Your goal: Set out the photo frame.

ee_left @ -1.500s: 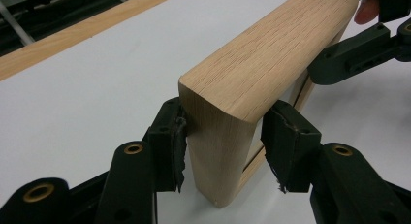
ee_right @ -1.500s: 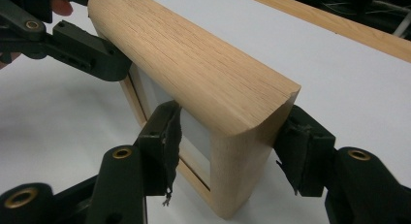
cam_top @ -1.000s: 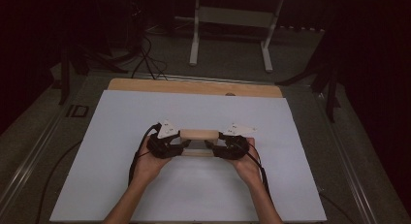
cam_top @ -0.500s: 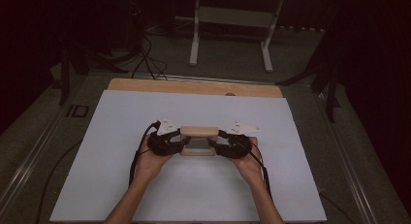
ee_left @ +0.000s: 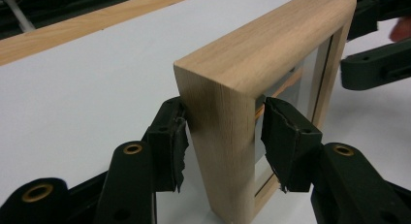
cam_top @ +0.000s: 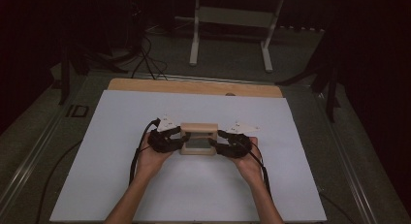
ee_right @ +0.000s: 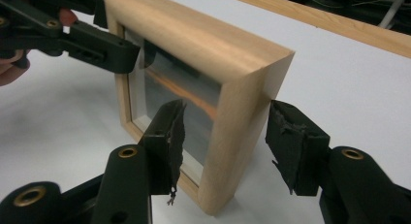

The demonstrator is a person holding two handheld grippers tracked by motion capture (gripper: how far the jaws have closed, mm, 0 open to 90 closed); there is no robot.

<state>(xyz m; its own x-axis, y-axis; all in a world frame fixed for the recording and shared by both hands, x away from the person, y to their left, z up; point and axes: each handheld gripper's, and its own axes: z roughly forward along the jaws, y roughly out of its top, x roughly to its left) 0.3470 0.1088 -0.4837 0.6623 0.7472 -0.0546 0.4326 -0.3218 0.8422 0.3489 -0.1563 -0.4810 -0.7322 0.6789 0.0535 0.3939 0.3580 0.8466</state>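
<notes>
A large white sheet [cam_top: 145, 185] covers most of the table, and a strip of bare wooden tabletop [cam_top: 194, 87] shows along its far edge, with a small dark mark on the wood near the middle. Beyond the table, on the grey floor, stands a white metal frame [cam_top: 230, 20] on two long feet, and black cables [cam_top: 145, 54] trail across the floor to its left. Dark stands and legs rise at both sides of the room.

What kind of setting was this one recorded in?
Probably a lab or recording studio: a white work table on a grey floor, dark surroundings, cables and a metal stand behind it.
</notes>
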